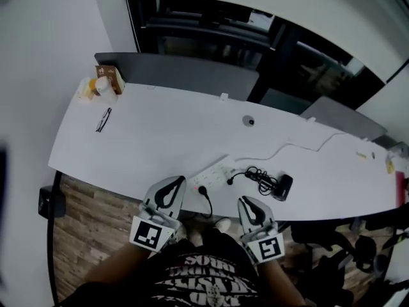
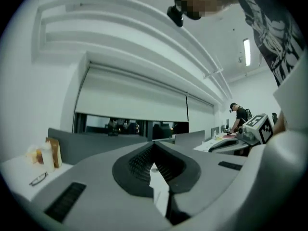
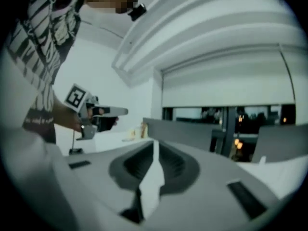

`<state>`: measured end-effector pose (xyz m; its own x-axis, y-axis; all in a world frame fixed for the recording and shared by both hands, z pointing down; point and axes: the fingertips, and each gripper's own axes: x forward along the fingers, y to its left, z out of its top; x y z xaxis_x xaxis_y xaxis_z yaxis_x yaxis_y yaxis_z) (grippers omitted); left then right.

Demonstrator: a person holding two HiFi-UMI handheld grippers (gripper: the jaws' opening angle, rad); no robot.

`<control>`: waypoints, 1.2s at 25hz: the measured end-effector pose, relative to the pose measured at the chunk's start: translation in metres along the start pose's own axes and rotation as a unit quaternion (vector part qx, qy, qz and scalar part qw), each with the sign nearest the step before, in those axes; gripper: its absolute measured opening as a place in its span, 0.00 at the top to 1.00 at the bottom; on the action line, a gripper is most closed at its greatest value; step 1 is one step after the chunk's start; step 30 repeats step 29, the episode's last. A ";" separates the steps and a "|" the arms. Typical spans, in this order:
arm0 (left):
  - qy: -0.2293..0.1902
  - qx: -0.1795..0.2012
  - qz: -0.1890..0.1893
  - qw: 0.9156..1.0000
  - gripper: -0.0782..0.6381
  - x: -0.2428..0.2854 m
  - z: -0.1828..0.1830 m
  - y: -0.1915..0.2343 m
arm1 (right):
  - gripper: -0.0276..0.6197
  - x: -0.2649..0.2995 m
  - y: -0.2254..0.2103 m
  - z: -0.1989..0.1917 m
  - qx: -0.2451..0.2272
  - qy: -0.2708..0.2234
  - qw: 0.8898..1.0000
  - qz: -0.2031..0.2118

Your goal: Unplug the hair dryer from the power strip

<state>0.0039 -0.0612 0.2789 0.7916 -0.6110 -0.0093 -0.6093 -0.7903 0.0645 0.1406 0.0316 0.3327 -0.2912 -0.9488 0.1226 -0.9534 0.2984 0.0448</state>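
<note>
In the head view the white power strip (image 1: 217, 173) lies near the front edge of the white table (image 1: 160, 146). A black plug (image 1: 202, 189) sits at its near end, and its cable hangs over the table edge. The black hair dryer (image 1: 282, 187) lies to the right beside its coiled cord (image 1: 257, 174). My left gripper (image 1: 175, 181) (image 2: 153, 147) hovers just left of the plug, shut and empty. My right gripper (image 1: 246, 201) (image 3: 155, 146) is held off the table edge between strip and dryer. A thin slit shows between its jaws, with nothing in it. Both point level across the table.
Glasses (image 1: 103, 119) and a bottle with snack packs (image 1: 105, 85) lie at the table's far left. A small round object (image 1: 248, 121) and a white cable (image 1: 300, 147) lie further back. Grey partitions (image 1: 185, 75) line the far edge. Office chairs (image 1: 358, 248) stand at the right.
</note>
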 end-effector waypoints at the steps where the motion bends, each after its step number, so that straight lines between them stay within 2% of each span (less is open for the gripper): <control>1: -0.015 0.013 0.006 1.000 0.86 -0.004 0.017 -0.001 | 0.88 -0.002 -0.001 0.025 -0.023 -0.028 0.999 -0.018; 4: -0.035 0.052 0.009 0.998 0.86 -0.007 0.045 -0.004 | 0.91 -0.006 -0.005 0.076 -0.049 -0.080 0.994 -0.058; 6: -0.043 0.072 0.002 0.996 0.86 -0.005 0.053 -0.007 | 0.91 -0.004 -0.006 0.091 -0.055 -0.093 0.991 -0.072; 11: -0.064 0.057 -0.002 0.996 0.86 -0.008 0.068 -0.013 | 0.91 0.001 -0.004 0.098 -0.050 -0.081 0.991 -0.092; 18: -0.072 0.063 -0.008 0.995 0.86 -0.011 0.070 -0.020 | 0.91 -0.003 -0.006 0.095 -0.050 -0.071 0.991 -0.100; 22: -0.071 0.111 -0.010 0.991 0.86 0.004 0.068 -0.023 | 0.91 0.000 -0.013 0.094 -0.061 -0.070 0.992 -0.089; 26: -0.073 0.059 0.001 0.996 0.86 0.025 0.065 -0.036 | 0.91 0.002 -0.029 0.094 -0.068 -0.066 0.993 -0.077; 29: -0.076 0.098 -0.014 0.992 0.86 0.043 0.069 -0.049 | 0.91 0.007 -0.044 0.099 -0.072 -0.071 0.993 -0.068; 30: -0.076 0.098 -0.014 0.992 0.86 0.043 0.069 -0.049 | 0.91 0.007 -0.044 0.099 -0.072 -0.071 0.993 -0.068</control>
